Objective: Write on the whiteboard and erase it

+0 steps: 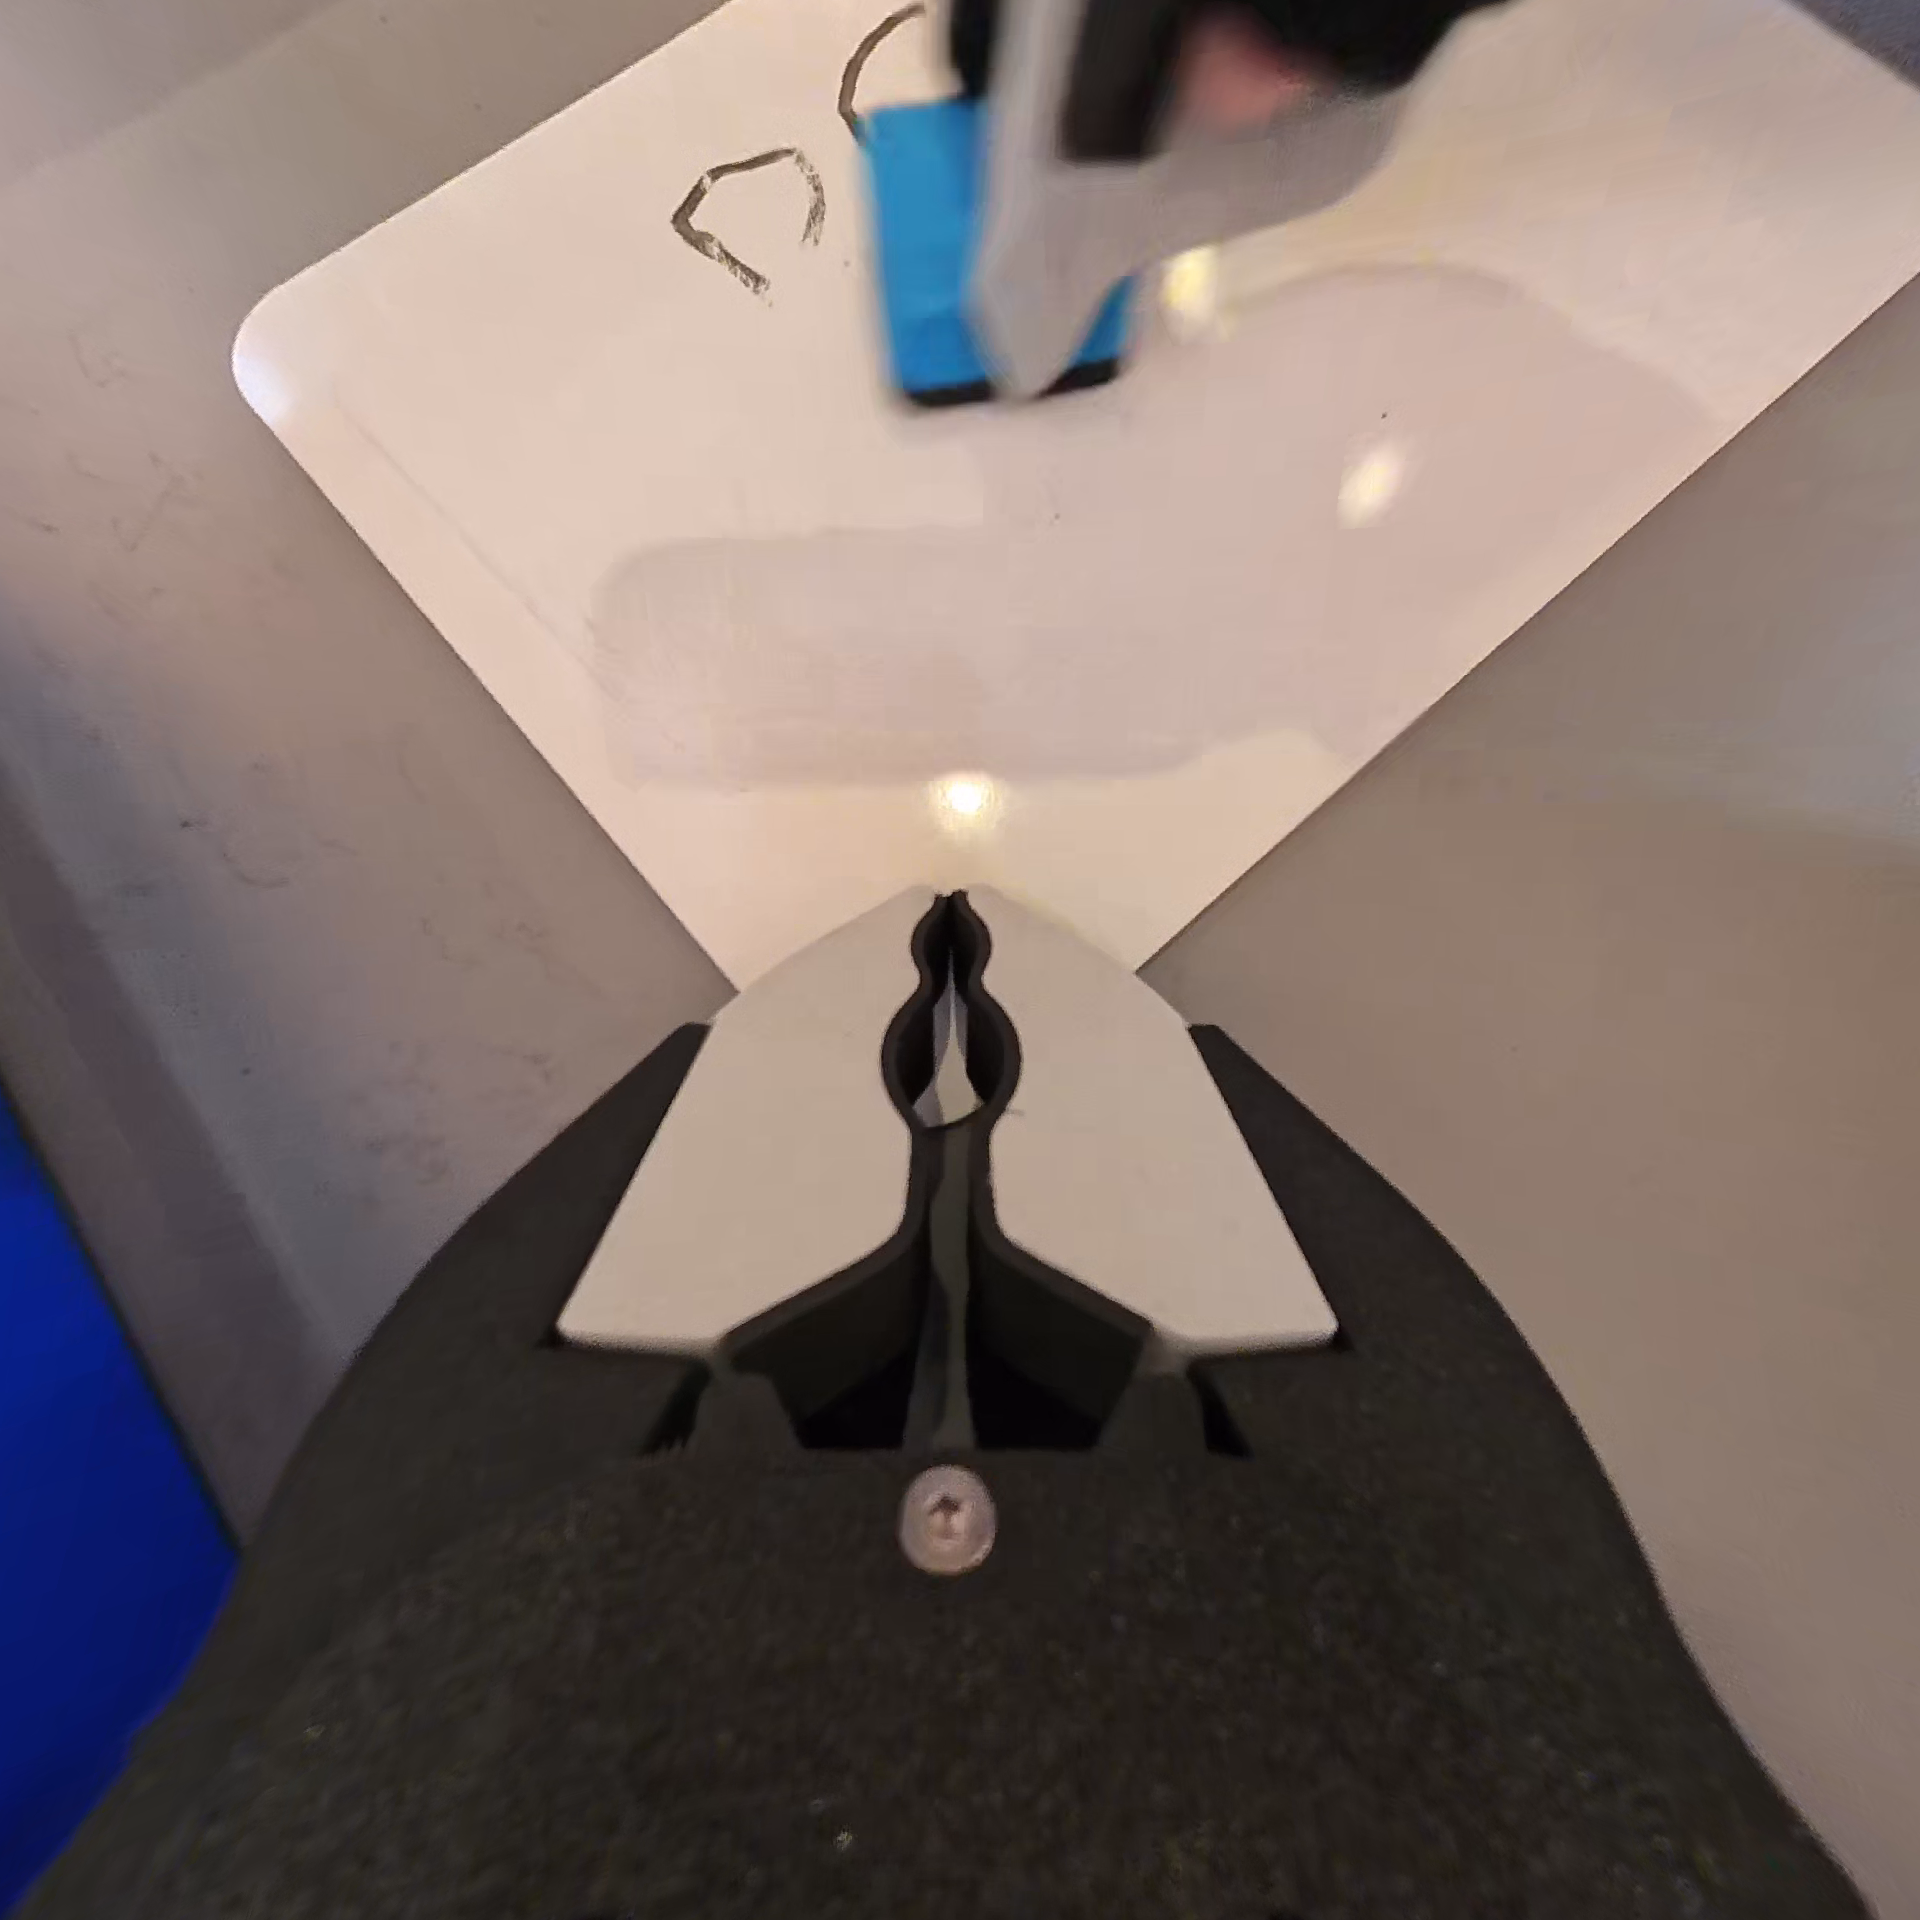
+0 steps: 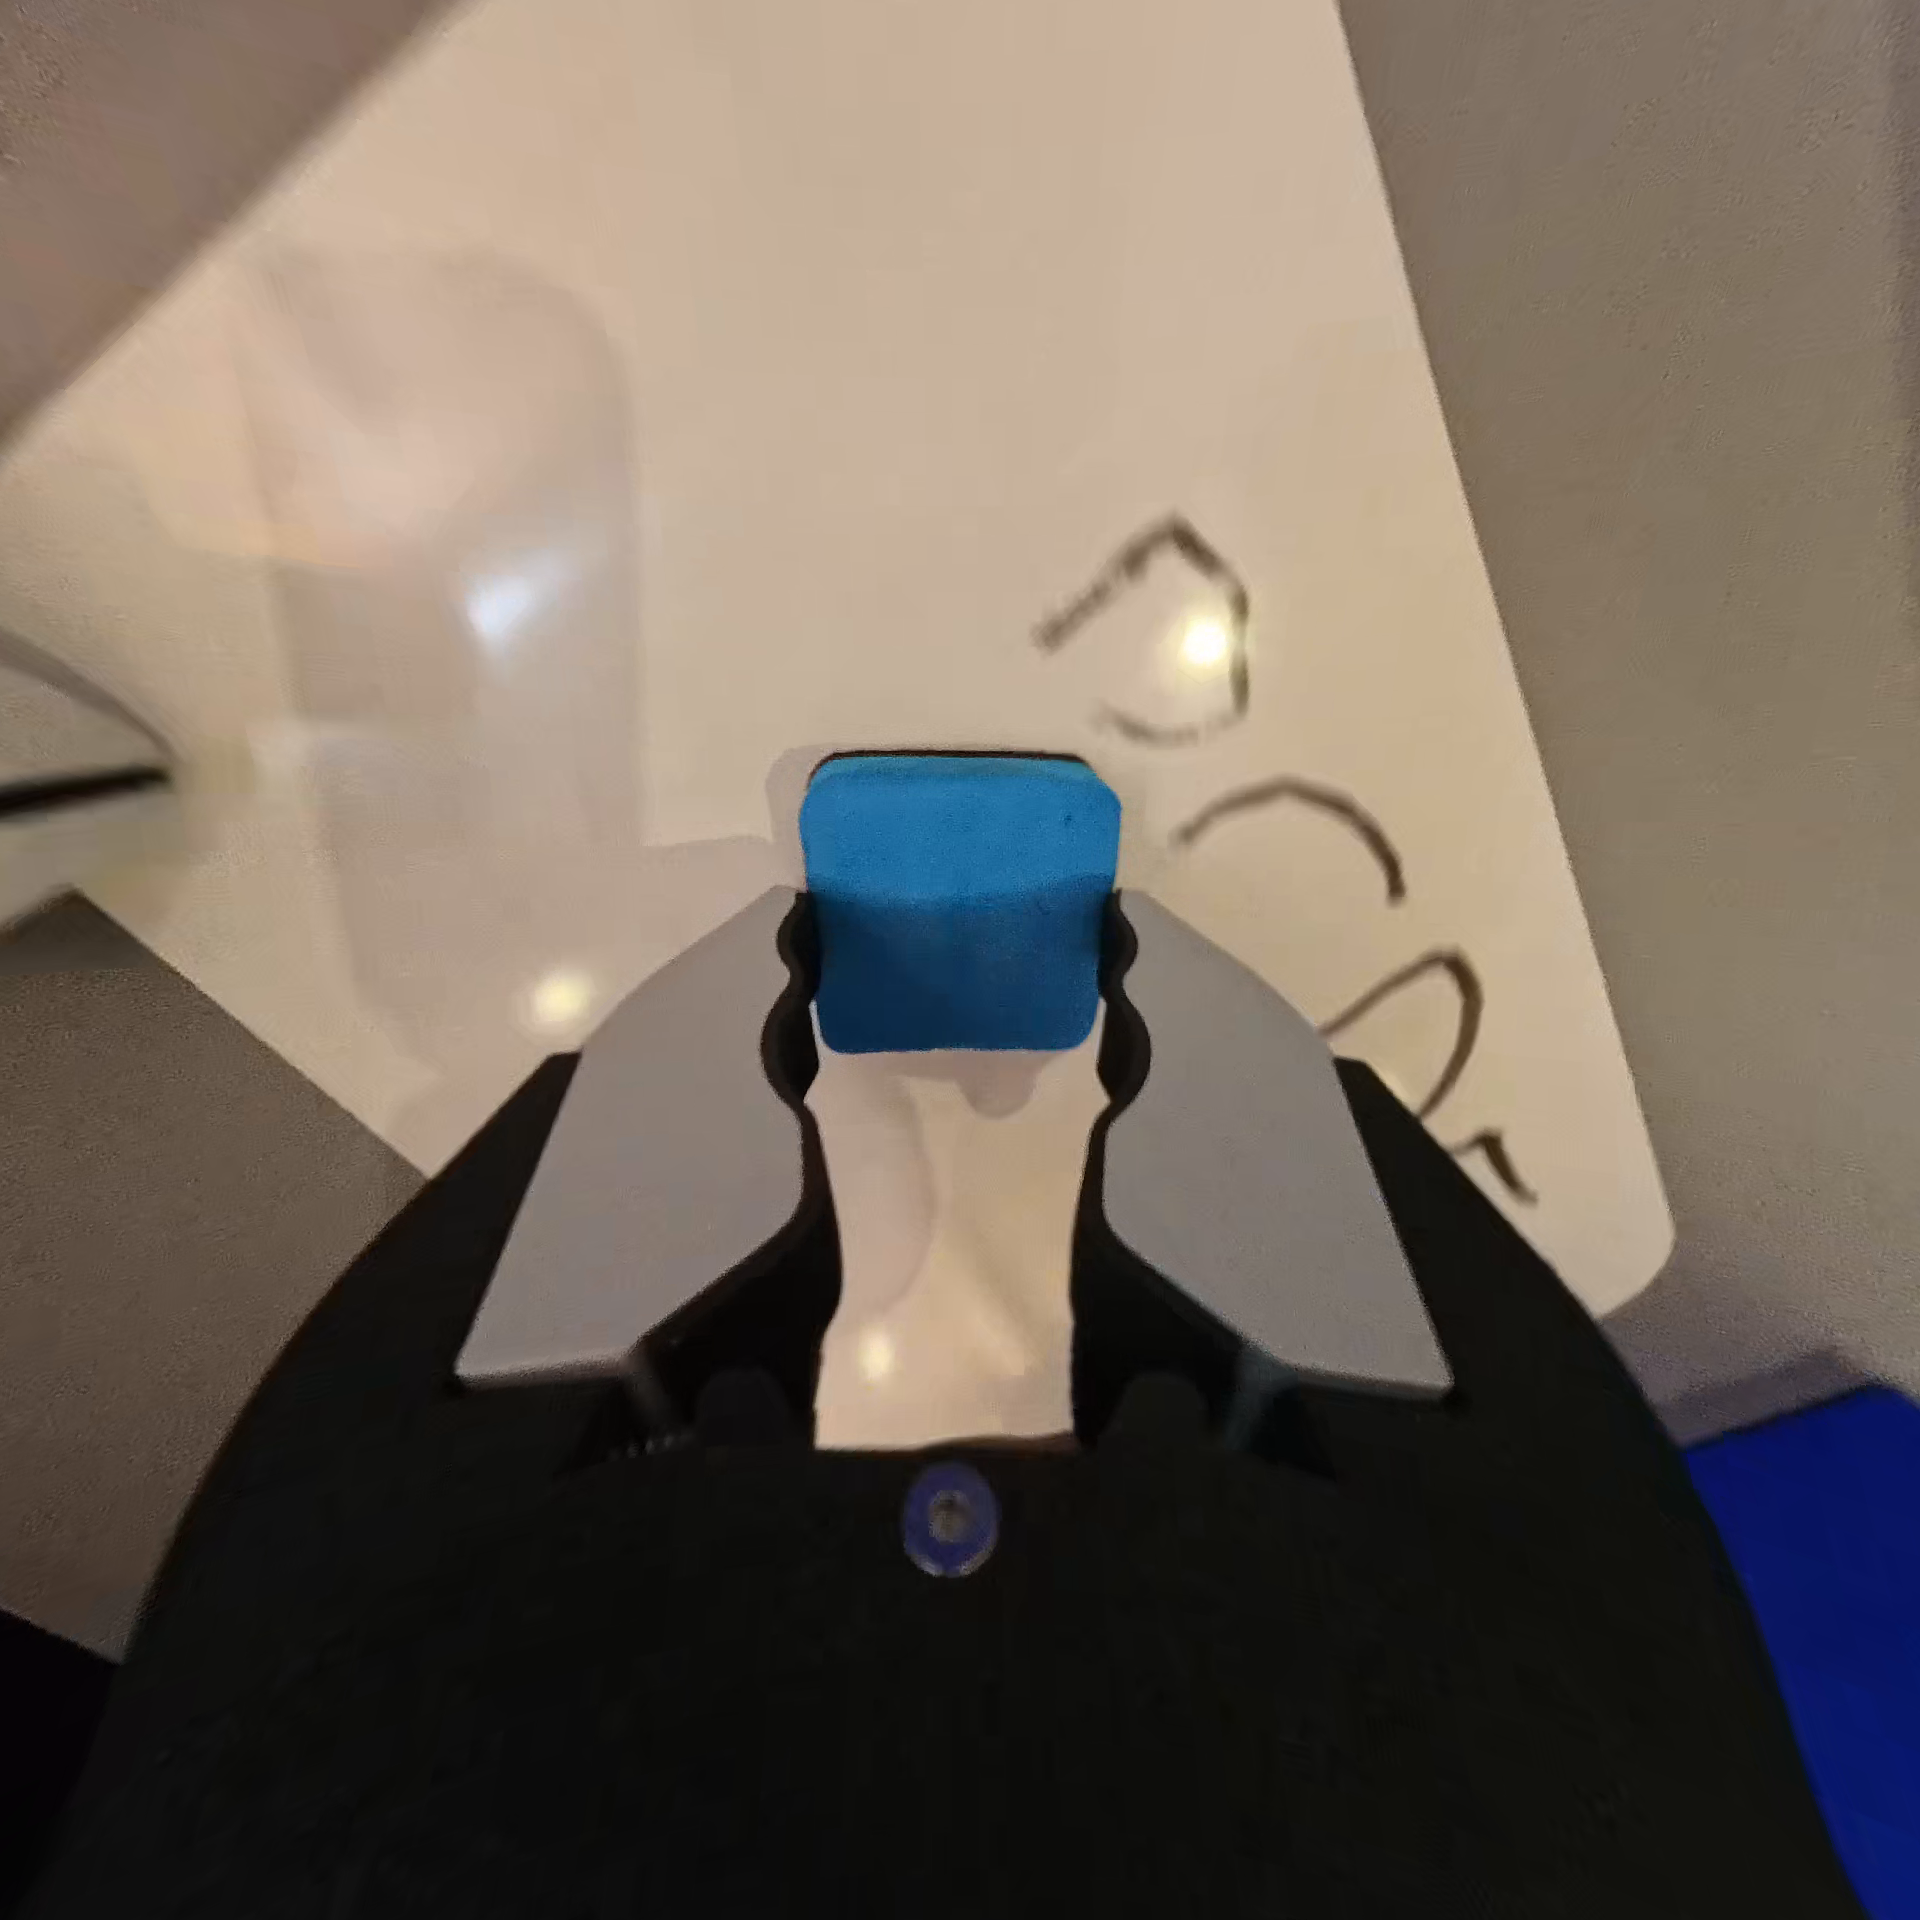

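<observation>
Since black marker strokes [image 2: 1299,831] remain on the whiteboard [image 1: 727,499], writing looks done, erasing partway: right gripper [image 2: 956,935] pinches blue eraser [image 2: 961,899] flat on the board beside them; left gripper [image 1: 954,904] pressed together, empty, at the near corner

A grey-beige table top [image 1: 312,727] fills the left wrist view from 7 to 11 o'clock and again from 2 to 5 o'clock, its surface marked with faint dark scuffs and scratches. In the right wrist view the same table top [image 2: 1714,416] shows from 1 to 3 o'clock. A saturated blue thing [image 1: 73,1351] sits at 8 o'clock at the table's edge, perhaps a chair or bin; too blurred to tell. It appears again [image 2: 1829,1538] at 4 o'clock.
</observation>
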### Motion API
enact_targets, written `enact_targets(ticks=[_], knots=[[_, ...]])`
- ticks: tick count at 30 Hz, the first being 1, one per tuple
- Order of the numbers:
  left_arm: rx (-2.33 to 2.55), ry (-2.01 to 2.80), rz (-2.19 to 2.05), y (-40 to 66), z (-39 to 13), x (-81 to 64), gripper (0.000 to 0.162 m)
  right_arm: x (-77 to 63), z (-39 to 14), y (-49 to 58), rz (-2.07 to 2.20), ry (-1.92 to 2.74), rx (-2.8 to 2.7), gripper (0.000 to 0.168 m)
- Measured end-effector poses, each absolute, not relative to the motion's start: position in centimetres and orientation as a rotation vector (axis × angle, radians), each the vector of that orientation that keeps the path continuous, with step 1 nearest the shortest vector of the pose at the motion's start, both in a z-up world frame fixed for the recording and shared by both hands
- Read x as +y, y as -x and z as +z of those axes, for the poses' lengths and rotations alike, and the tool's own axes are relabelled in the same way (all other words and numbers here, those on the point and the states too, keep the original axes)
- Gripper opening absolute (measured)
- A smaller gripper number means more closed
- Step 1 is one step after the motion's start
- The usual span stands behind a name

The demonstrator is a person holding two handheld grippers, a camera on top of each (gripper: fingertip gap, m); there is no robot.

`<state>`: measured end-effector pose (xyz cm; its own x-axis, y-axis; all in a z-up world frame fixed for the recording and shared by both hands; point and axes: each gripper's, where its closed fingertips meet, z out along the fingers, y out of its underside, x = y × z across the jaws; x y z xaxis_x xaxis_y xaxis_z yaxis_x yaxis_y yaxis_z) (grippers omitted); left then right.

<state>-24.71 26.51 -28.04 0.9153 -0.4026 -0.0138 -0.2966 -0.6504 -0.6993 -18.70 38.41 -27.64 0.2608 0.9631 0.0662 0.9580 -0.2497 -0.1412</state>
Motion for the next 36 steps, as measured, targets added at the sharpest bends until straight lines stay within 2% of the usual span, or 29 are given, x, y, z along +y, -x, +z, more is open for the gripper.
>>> enact_targets(ticks=[3, 9, 14, 20, 25, 27, 30, 32, 34, 36], knots=[[0.501, 2.321, -0.183, 24.5, -28.0, 26.4, 0.000, 39.6, -27.6, 23.2, 0.041, 2.336, -1.886, 0.051], [0.501, 2.322, -0.206, 24.5, -28.0, 26.5, 0.000, 47.7, -27.7, 16.3, -0.038, 2.620, -1.567, 0.052], [0.518, 2.317, -0.195, 24.3, -28.0, 26.5, 0.000, 41.5, -27.6, 25.2, 0.038, 2.362, -1.815, 0.052], [0.511, 2.319, -0.196, 24.4, -28.0, 26.4, 0.000, 47.0, -27.7, 19.1, 0.008, 2.576, -1.539, 0.051], [0.506, 2.323, -0.216, 24.4, -28.0, 26.4, 0.000, 40.7, -27.6, 24.8, -0.001, 2.331, -1.826, 0.052], [0.505, 2.323, -0.222, 24.4, -28.0, 26.4, 0.000, 41.4, -27.6, 22.6, 0.000, 2.381, -1.777, 0.052], [0.508, 2.319, -0.203, 24.4, -28.0, 26.3, 0.000, 47.8, -27.5, 12.9, -0.161, 2.594, -1.477, 0.052], [0.518, 2.315, -0.186, 24.4, -28.0, 26.3, 0.000, 48.4, -27.7, 10.6, -0.072, 2.680, -1.372, 0.052], [0.521, 2.315, -0.186, 24.3, -28.0, 26.4, 0.000, 47.0, -27.5, 12.4, -0.157, 2.575, -1.507, 0.052], [0.518, 2.317, -0.196, 24.2, -28.0, 26.6, 0.000, 42.4, -27.7, 18.0, 0.012, 2.482, -1.681, 0.052]])
